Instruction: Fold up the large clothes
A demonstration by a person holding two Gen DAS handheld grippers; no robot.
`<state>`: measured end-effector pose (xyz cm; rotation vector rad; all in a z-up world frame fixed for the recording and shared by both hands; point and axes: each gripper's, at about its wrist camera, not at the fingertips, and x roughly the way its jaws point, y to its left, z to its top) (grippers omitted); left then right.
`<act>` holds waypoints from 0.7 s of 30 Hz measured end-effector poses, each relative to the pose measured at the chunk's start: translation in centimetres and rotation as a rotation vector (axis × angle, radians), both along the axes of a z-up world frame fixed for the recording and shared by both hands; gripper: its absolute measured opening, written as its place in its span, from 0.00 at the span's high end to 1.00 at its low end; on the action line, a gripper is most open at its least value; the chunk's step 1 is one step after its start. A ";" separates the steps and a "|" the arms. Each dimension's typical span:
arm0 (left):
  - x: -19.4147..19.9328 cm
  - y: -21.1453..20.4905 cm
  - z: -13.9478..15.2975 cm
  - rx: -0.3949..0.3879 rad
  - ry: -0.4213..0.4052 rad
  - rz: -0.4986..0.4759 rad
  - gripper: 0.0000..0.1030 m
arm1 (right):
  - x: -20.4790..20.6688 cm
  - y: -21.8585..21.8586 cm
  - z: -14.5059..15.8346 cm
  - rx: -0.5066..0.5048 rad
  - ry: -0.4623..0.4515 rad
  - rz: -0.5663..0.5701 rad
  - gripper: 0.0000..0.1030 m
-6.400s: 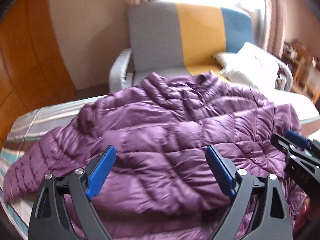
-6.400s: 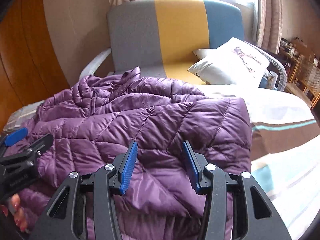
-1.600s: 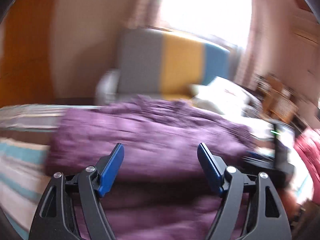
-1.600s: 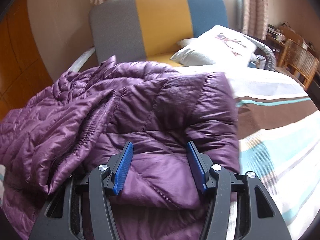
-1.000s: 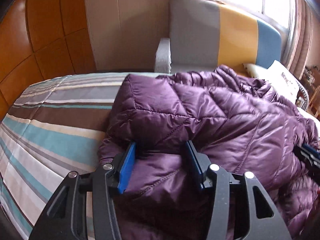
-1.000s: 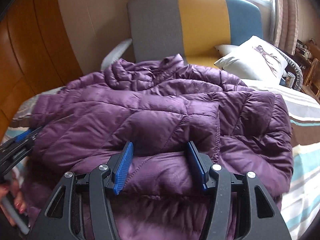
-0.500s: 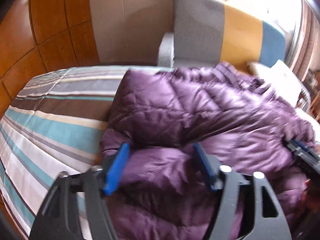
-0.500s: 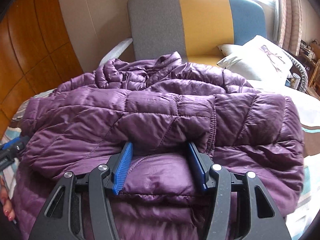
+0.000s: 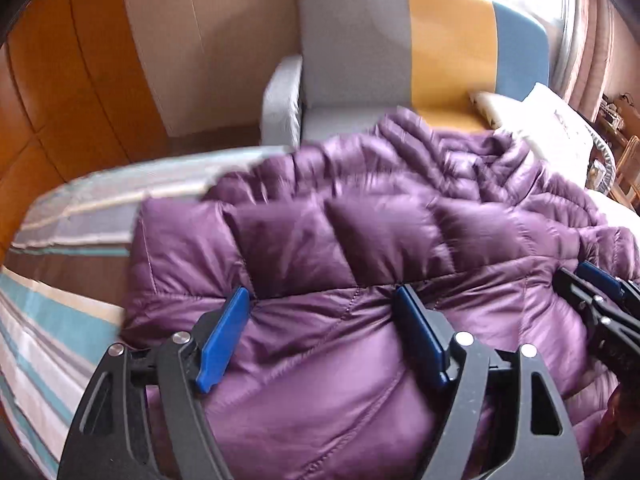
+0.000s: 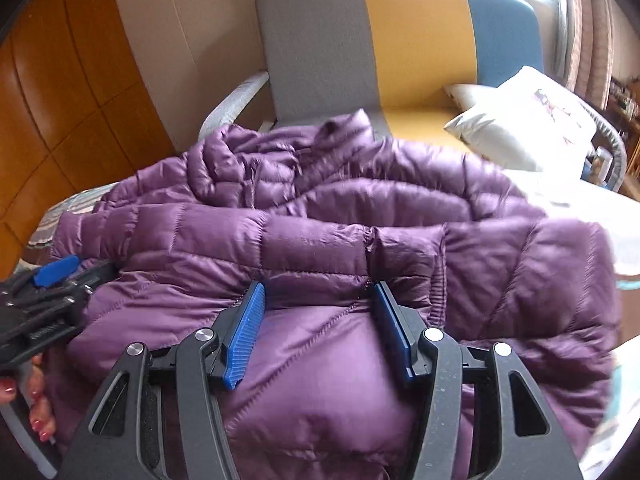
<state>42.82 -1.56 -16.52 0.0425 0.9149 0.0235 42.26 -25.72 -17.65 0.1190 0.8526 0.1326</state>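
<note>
Lying folded on a striped bed [image 9: 60, 304], purple puffer jacket [image 9: 360, 240], left gripper [image 9: 324, 308] just opening, jaws wide astride its hem, right gripper [image 10: 318, 300] half-spread, whether gripping the fold unclear.

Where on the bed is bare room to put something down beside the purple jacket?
Free: the striped bedcover left of the purple jacket, reaching to the bed's near and far edges. Another bare strip lies right of the jacket in the right wrist view, toward the white pillow. Crowded: the middle, where the jacket is piled, with both grippers over its near part.
</note>
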 end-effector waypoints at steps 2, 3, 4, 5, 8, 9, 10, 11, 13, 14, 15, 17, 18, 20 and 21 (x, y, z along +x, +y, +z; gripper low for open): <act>-0.5 0.4 -0.2 -0.026 -0.004 -0.005 0.26 | -0.2 0.2 0.1 -0.015 0.002 0.017 0.46; -0.5 0.5 0.3 -0.035 0.017 -0.011 0.28 | -0.1 0.1 0.4 -0.010 0.013 0.025 0.46; -0.4 0.7 0.8 -0.056 0.031 -0.015 0.29 | 0.1 -0.2 1.0 0.017 0.025 0.033 0.46; -0.3 1.0 1.6 -0.095 0.031 -0.022 0.29 | 0.5 -0.9 1.7 0.063 0.022 0.038 0.46; 1.5 1.7 5.1 -0.135 -0.052 0.004 0.20 | 2.5 -3.1 4.3 0.130 -0.029 -0.001 0.35; 2.3 1.6 5.8 -0.129 -0.069 0.012 0.13 | 3.7 -3.7 4.9 0.124 -0.037 -0.023 0.33; 3.6 1.5 6.4 -0.118 -0.092 0.014 0.13 | 4.7 -4.1 5.1 0.116 -0.037 -0.033 0.33; 4.9 1.1 6.5 -0.093 -0.104 0.010 0.13 | 5.8 -4.4 5.1 0.101 -0.032 -0.042 0.33; 7.3 0.2 5.9 -0.050 -0.078 -0.016 0.13 | 8.1 -4.6 4.5 0.075 0.003 -0.059 0.33; 8.4 -0.3 5.6 -0.040 -0.061 -0.037 0.13 | 9.0 -4.7 4.1 0.075 0.023 -0.062 0.33; 9.4 -0.8 5.1 -0.028 -0.046 -0.060 0.13 | 9.8 -4.8 3.9 0.073 0.031 -0.063 0.33; 11.6 -2.1 4.0 0.020 -0.023 -0.085 0.15 | 11.4 -4.4 3.6 0.053 0.034 -0.053 0.33; 12.4 -2.7 3.8 0.038 -0.016 -0.090 0.20 | 12.1 -4.1 3.4 0.035 0.034 -0.045 0.33; 14.2 -3.8 2.7 0.094 0.014 -0.108 0.27 | 13.2 -3.7 2.8 0.000 0.058 -0.037 0.38; 14.9 -4.3 2.0 0.126 0.029 -0.113 0.32 | 13.8 -3.4 2.4 -0.014 0.073 -0.032 0.48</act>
